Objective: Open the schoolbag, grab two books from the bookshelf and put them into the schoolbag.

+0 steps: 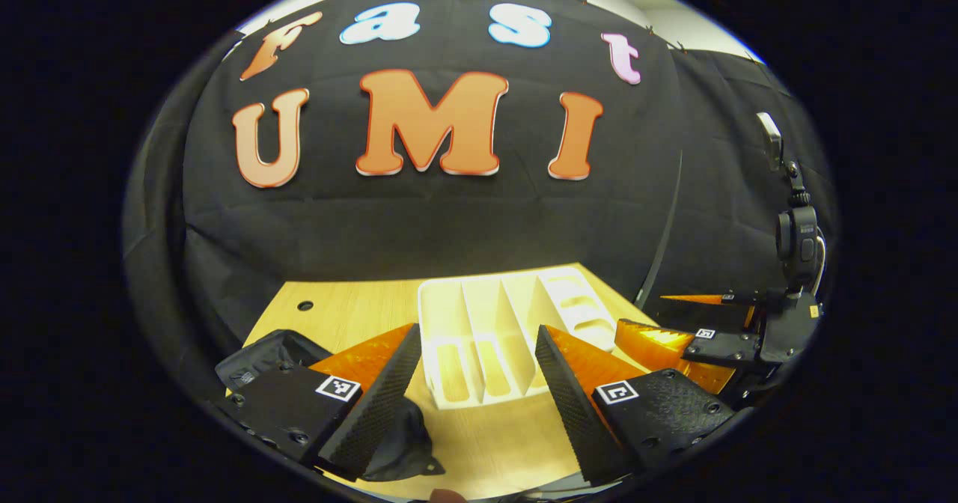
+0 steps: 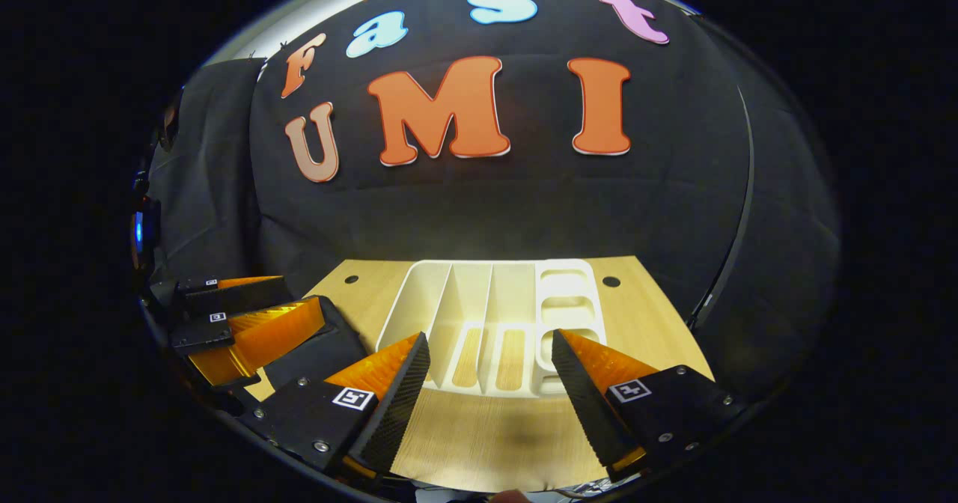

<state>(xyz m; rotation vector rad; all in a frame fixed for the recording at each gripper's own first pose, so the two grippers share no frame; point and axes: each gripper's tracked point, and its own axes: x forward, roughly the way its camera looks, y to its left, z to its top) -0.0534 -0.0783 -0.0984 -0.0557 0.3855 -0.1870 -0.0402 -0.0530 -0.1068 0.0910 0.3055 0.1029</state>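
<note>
A light wooden table [image 2: 486,436] stands against a booth wall of black cloth [image 2: 524,203], with a small round hole [image 2: 611,281] near its far right corner in the right gripper view and another hole [image 1: 304,305] at the far left in the left gripper view. A thin dark strap or cable [image 1: 666,226] hangs down the cloth at the right.

The bookshelf [image 2: 494,323] is a white plastic rack lying near the middle of the table, divided by upright walls into several long slots; the wood shows through cut-outs in its floor, and I see no books in the slots. The schoolbag [image 1: 273,353] is a black fabric bag at the left of the table, close beside the rack, partly hidden behind the left gripper's fingers; I cannot tell whether it is open.

The left gripper [image 1: 479,383] hangs above the near edge with its fingers spread wide, holding nothing. The right gripper [image 2: 490,391] is likewise released, fingers apart, framing the rack. It also shows at the right of the left gripper view [image 1: 718,338]
</note>
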